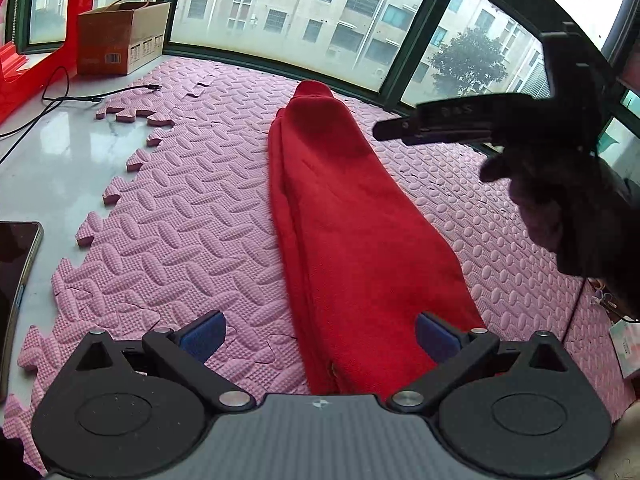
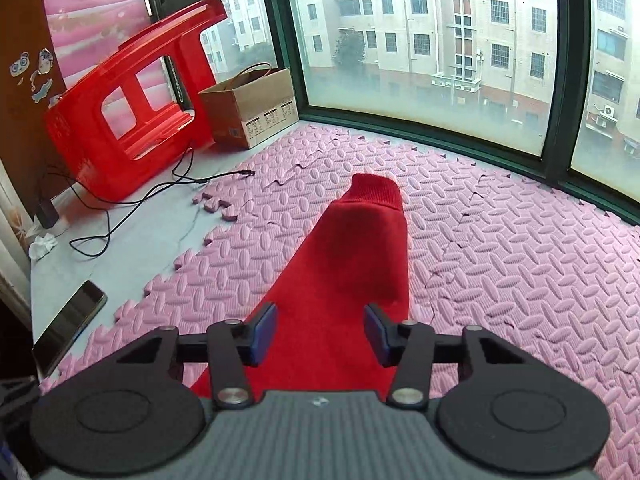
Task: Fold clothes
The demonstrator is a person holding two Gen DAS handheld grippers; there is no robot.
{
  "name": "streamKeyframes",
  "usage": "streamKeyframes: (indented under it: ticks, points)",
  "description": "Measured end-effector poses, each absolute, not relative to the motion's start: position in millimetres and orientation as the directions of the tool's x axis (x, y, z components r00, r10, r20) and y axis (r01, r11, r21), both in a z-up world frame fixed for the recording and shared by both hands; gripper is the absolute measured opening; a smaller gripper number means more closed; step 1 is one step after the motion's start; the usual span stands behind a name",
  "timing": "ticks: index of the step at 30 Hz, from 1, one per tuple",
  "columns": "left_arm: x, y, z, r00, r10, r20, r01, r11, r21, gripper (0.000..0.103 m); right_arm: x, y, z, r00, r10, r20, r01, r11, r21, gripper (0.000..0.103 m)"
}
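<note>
A red garment (image 1: 352, 232), folded into a long narrow strip, lies on the pink foam mat (image 1: 192, 208) and runs away from both cameras toward the window (image 1: 304, 12). In the right wrist view its ribbed end (image 2: 374, 192) sits farthest out. The left claw (image 1: 318, 338) is spread wide above the near end of the strip, blue pads (image 1: 202, 336) apart and gripping nothing. The right claw (image 2: 320, 338) is also spread, its pads (image 2: 264, 336) either side of the cloth below without pinching it. From the left wrist view the right claw (image 1: 440, 122) hangs above the mat just right of the garment, held by a dark-gloved hand (image 1: 560, 200). Left of the mat, on the pale floor, lie a phone (image 2: 68, 330) and black cable (image 2: 152, 196); behind them stand a red plastic stool (image 2: 132, 112) and a cardboard box (image 2: 252, 108).
</note>
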State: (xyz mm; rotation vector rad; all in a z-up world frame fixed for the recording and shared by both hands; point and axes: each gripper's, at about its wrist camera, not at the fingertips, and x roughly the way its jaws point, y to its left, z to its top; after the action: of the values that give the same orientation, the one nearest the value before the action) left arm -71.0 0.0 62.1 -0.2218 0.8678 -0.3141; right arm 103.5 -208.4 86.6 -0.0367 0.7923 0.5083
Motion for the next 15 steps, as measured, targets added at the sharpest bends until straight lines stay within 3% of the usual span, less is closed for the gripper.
streamKeyframes:
  ticks: [2, 15]
  points:
    - [-72.1, 1.7, 61.9, 0.599, -0.367, -0.711, 0.179, 0.928, -0.328, 0.102, 126.0, -199.8, 78.9, 0.586, 0.417, -0.695, -0.442, 0.883, 0.156, 0.041]
    - [-73.5, 16.0, 57.0, 0.554, -0.401, -0.730, 0.169, 0.912, -0.374, 0.102, 223.8, -151.5, 43.0, 0.586, 0.383, -0.714, -0.417, 0.898, 0.139, 0.039]
